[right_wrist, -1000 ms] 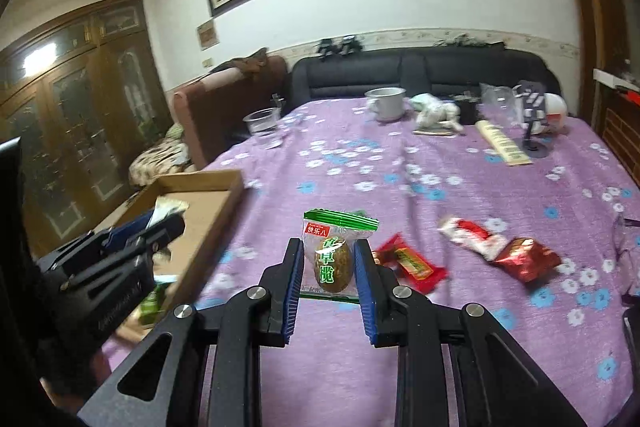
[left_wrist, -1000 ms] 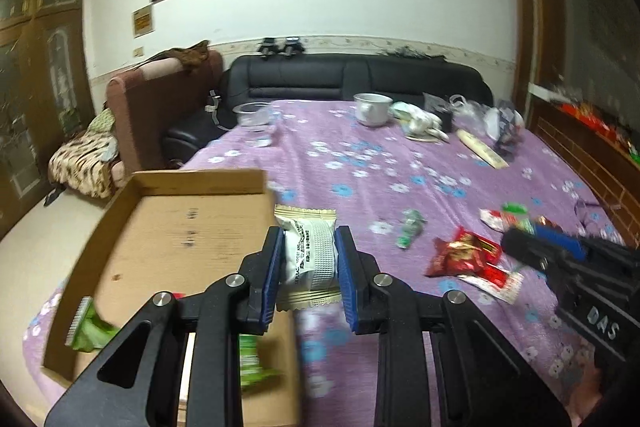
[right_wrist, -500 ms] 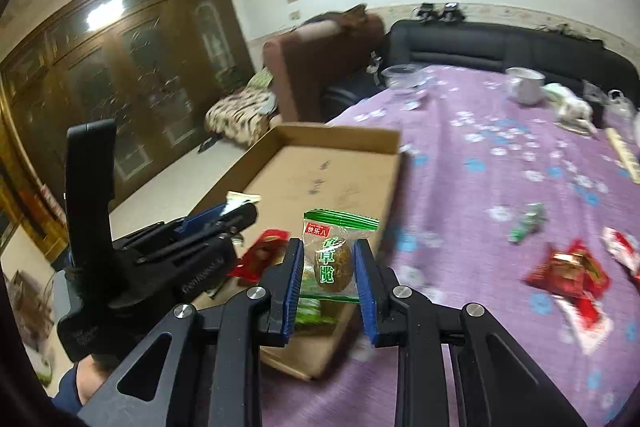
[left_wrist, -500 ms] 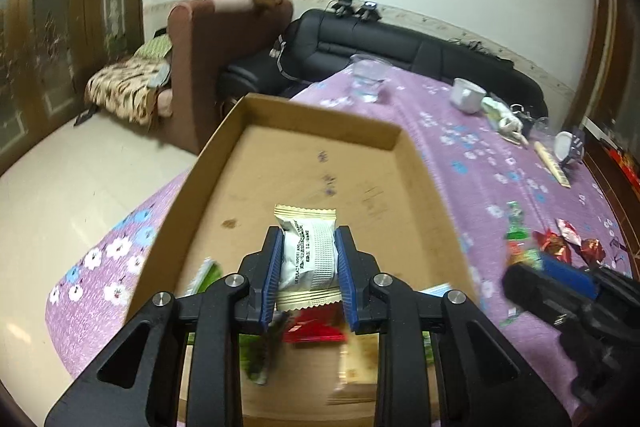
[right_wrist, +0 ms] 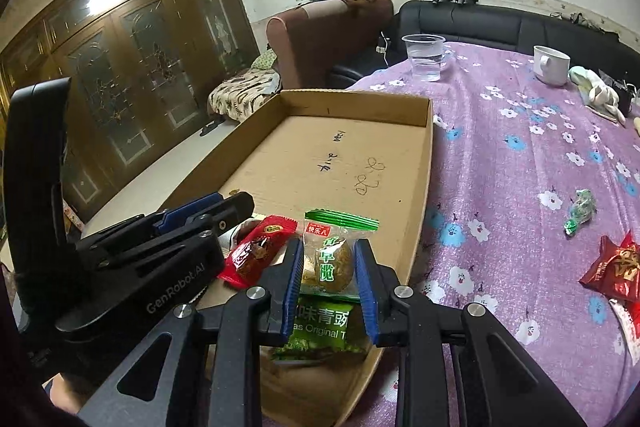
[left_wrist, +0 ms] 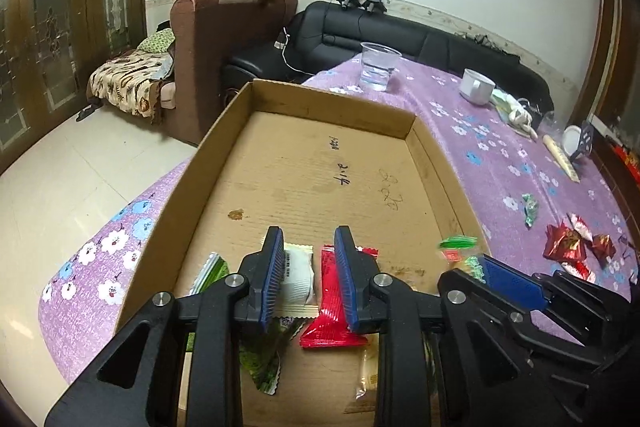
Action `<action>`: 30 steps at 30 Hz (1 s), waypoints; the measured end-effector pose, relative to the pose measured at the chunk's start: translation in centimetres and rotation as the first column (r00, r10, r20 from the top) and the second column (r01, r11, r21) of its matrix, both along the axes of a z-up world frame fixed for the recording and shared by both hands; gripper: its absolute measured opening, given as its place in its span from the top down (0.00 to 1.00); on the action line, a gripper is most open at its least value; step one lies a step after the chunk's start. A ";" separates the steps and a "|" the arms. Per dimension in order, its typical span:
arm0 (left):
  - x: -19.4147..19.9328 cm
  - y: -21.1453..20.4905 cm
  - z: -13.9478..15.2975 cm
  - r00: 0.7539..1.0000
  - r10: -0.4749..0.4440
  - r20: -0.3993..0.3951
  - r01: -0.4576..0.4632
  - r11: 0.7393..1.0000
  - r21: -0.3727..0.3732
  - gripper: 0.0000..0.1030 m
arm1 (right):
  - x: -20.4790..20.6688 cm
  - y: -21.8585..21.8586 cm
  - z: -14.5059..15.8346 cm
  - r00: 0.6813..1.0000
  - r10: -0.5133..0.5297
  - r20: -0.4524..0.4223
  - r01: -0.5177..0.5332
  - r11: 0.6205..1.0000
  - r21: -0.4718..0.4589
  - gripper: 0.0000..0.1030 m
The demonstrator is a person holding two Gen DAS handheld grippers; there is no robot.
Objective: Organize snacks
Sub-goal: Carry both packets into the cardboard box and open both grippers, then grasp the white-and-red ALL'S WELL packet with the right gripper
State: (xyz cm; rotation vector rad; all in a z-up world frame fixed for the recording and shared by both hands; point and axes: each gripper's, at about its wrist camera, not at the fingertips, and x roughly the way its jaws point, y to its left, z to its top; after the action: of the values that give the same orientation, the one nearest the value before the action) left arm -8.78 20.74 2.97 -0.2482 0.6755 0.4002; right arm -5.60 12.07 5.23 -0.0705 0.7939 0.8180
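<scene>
The left tool (left_wrist: 308,277) is seen with its jaws spread apart over the near end of the cardboard tray (left_wrist: 224,147); a white snack packet (left_wrist: 297,277) lies below, against the left pad, and whether it is touched cannot be told. A red packet (left_wrist: 332,311) lies on the tray floor beside it, with green packets (left_wrist: 262,363) nearer the camera. The right tool (right_wrist: 328,281) is closed on a clear packet with a green top (right_wrist: 334,253), held above the tray's near right corner. On the purple flowered table (right_wrist: 520,163), loose sweets (left_wrist: 566,245) lie right of the tray; a plastic cup (right_wrist: 424,57) and a white mug (right_wrist: 551,65) stand farther back.
</scene>
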 end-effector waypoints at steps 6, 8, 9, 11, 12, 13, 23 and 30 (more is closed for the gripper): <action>0.0 0.0 0.0 1.000 0.002 -0.005 -0.002 1.000 0.006 0.76 | -0.2 -0.3 0.1 1.000 0.013 0.007 -0.014 1.000 0.004 0.70; 0.0 0.1 0.0 1.000 0.009 -0.006 -0.009 1.000 0.004 0.74 | -0.6 -0.4 0.5 1.000 0.010 0.030 -0.010 1.000 0.005 0.64; 0.0 0.2 0.1 1.000 0.009 -0.007 -0.009 1.000 0.000 0.68 | -0.8 -0.5 0.6 0.999 0.007 0.044 -0.007 1.000 0.006 0.63; 0.1 0.3 0.1 1.000 0.015 -0.010 -0.015 1.000 -0.006 0.56 | -1.0 -0.6 0.8 0.999 0.004 0.052 -0.004 1.000 0.013 0.63; 0.1 0.4 0.1 1.000 0.018 -0.011 -0.018 1.000 -0.006 0.52 | -0.9 -0.8 1.0 0.999 -0.001 0.051 0.000 1.000 0.017 0.63; 0.1 0.4 0.1 1.000 0.018 -0.013 -0.018 1.000 -0.005 0.52 | -0.9 -0.9 1.1 0.999 -0.007 0.047 0.006 1.000 0.021 0.63; 0.1 0.4 -0.1 1.000 -0.002 -0.028 0.001 1.000 -0.028 0.52 | -0.1 -5.5 4.3 0.998 -0.051 -0.037 0.054 0.994 0.100 0.63; -0.2 -2.0 1.2 0.998 -0.058 -0.014 0.058 0.998 -0.007 0.52 | 2.6 -12.8 4.6 0.986 -0.149 -0.070 0.157 0.981 0.114 0.58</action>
State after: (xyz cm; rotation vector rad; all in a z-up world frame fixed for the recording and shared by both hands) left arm -8.95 18.76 4.21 -0.2321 0.6965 0.3444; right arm -3.04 -0.74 9.85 0.1210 0.7961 0.7223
